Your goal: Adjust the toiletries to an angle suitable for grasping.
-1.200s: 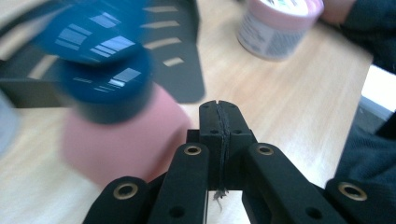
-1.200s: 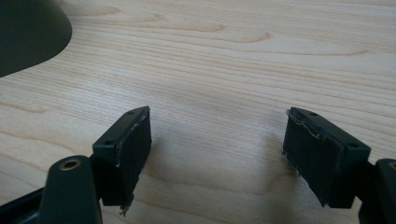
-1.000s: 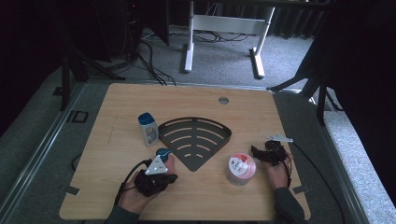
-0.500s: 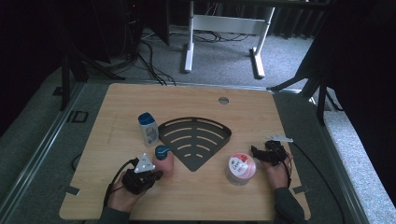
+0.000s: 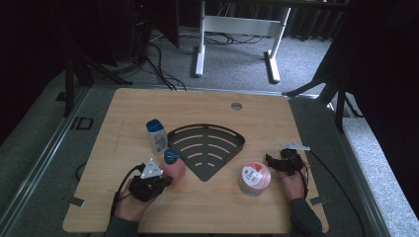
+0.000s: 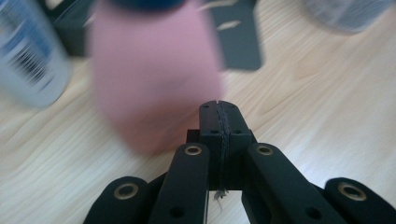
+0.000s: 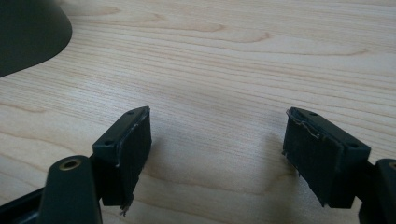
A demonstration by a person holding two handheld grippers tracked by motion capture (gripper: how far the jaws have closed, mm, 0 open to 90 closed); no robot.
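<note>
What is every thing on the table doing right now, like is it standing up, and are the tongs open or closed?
Left tongs: shut, empty, just beside the pink bottle.
Right tongs: open, empty, over bare wood.
Pink bottle: upright, blue cap on.
White bottle: upright, blue cap on.
Round tub: upright, lid on.
Black rack: lying flat, nothing on it.

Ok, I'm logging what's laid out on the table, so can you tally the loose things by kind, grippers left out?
Bottles: 2, the pink bottle with a blue cap and the white bottle with a blue cap
Round tubs with a red-and-white lid: 1
Black fan-shaped slotted racks: 1
Total: 4
</note>
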